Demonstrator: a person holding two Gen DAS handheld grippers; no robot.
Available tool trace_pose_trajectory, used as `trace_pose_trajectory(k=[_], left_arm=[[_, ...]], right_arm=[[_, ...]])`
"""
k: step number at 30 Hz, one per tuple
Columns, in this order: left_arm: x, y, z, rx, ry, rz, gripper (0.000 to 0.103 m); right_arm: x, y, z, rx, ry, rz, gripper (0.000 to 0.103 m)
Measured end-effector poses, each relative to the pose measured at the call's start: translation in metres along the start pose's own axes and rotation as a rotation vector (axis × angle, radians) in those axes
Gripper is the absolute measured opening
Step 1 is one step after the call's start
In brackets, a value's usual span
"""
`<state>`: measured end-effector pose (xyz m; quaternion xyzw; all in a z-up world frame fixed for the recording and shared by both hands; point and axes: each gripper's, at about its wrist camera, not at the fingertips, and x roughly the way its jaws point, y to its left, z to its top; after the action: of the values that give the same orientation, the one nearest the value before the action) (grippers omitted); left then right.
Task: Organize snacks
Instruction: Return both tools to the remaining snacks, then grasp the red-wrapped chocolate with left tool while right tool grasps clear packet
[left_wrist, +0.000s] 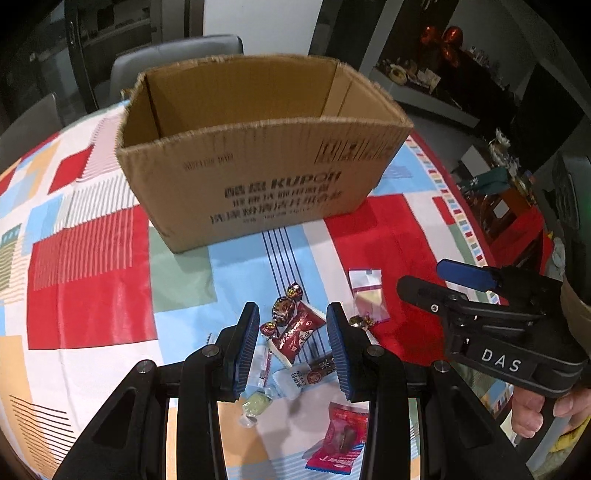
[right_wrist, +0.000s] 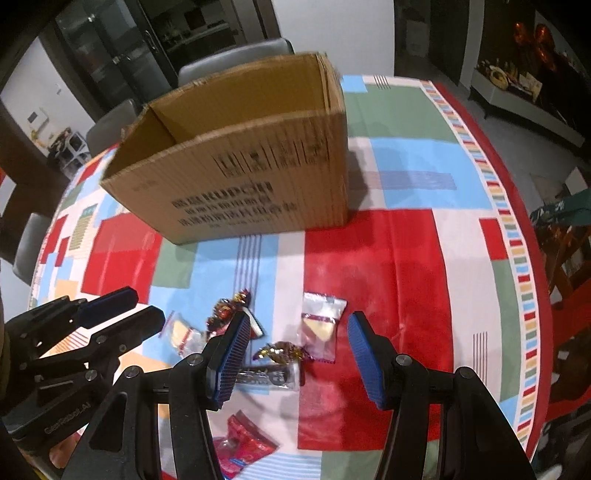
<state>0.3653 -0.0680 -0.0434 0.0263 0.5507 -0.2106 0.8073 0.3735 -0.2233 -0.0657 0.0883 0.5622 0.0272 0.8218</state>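
The left gripper (left_wrist: 291, 343) points down at a table (left_wrist: 92, 295) covered by a cloth of red, blue, white and green blocks. Its blue-padded jaws stand a modest way apart with nothing clamped; seen between them, on the cloth below, lies a dark red wrapper (left_wrist: 295, 332). The right gripper (right_wrist: 299, 354) also points down, its jaws set wider and empty. Between them, on the table, sit a gold foil candy (right_wrist: 280, 350) and a clear packet (right_wrist: 321, 325) with a pale yellow piece inside.

The snacks lie loose in a small cluster on the near part of the table, under both grippers. Among them are two twist-wrapped candies (left_wrist: 284, 302), a white pouch (left_wrist: 291, 380), a small green sweet (left_wrist: 256, 400) and a bright red packet (left_wrist: 338, 439) nearest the camera. From the left view the right gripper shows at the right edge, held by a hand (left_wrist: 543, 413).

Beyond the snacks, further back on the table, stands an open cardboard box (left_wrist: 258, 177) with dark printed lettering on its front. What can be seen of its inside shows bare cardboard. Grey chairs (left_wrist: 177, 55) stand behind the table.
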Motion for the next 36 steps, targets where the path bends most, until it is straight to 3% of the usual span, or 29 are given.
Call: trace_pose_trajectory(k=[22,36], left_arm=[[0.073,0.015,0.005,-0.079,0.153,-0.037,0.036],[0.096,0.02,0.007,-0.104,0.186,-0.012,0.03]], right_arm=[[0.061,-0.016,-0.002,0.078,0.132,-0.041,0.056],[0.078,-0.02,0.002,0.102,0.163,-0.045,0.052]])
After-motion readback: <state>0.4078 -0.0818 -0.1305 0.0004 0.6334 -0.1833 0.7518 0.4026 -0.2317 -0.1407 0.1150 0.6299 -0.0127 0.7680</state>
